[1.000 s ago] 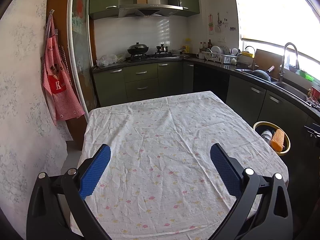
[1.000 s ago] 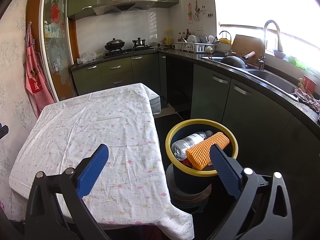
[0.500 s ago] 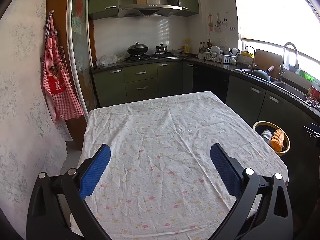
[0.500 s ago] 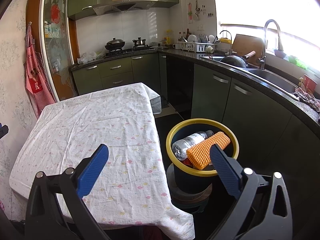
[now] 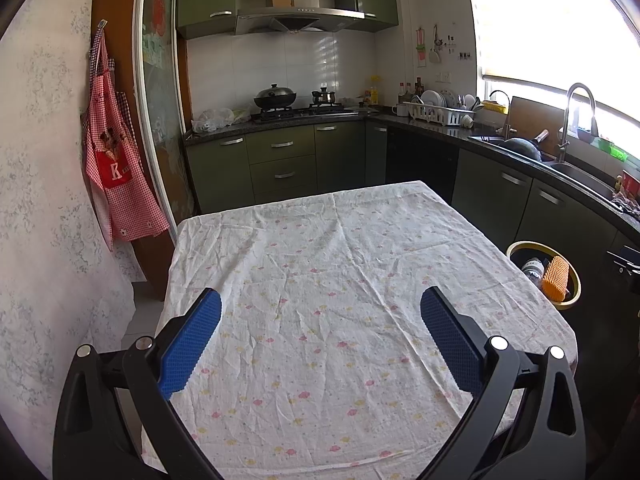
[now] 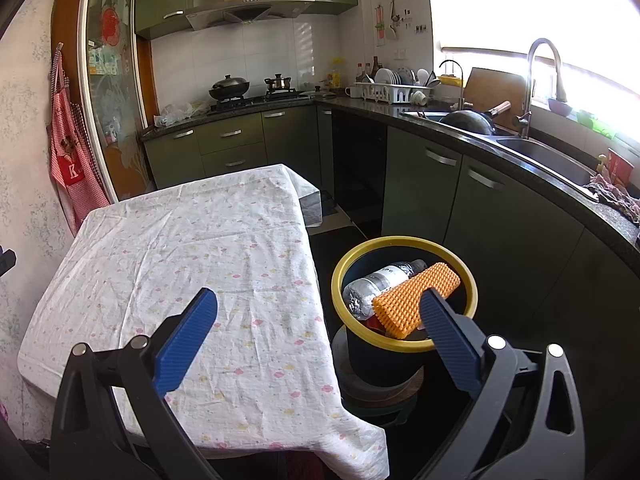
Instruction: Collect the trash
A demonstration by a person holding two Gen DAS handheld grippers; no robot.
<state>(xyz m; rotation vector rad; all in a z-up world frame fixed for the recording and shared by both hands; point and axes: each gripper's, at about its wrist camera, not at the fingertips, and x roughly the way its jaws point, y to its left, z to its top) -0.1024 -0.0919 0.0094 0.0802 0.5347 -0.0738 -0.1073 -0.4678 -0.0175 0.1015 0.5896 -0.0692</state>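
Observation:
A dark bin with a yellow rim (image 6: pixel 472 280) stands on the floor right of the table; it also shows in the left wrist view (image 5: pixel 576 284). In it lie a crushed plastic bottle (image 6: pixel 376 284) and an orange bumpy pad (image 6: pixel 416 300), which also shows in the left wrist view (image 5: pixel 557 279). My left gripper (image 5: pixel 320 308) is open and empty above the table's flowered cloth (image 5: pixel 328 280). My right gripper (image 6: pixel 318 300) is open and empty, over the table's right edge, its right finger just before the bin.
The table cloth (image 6: pixel 192 248) hangs over the edges. Green cabinets and a dark counter with a sink (image 6: pixel 544 156) run along the right. A stove with pots (image 5: pixel 276 98) is at the back. A red apron (image 5: pixel 116 168) hangs on the left wall.

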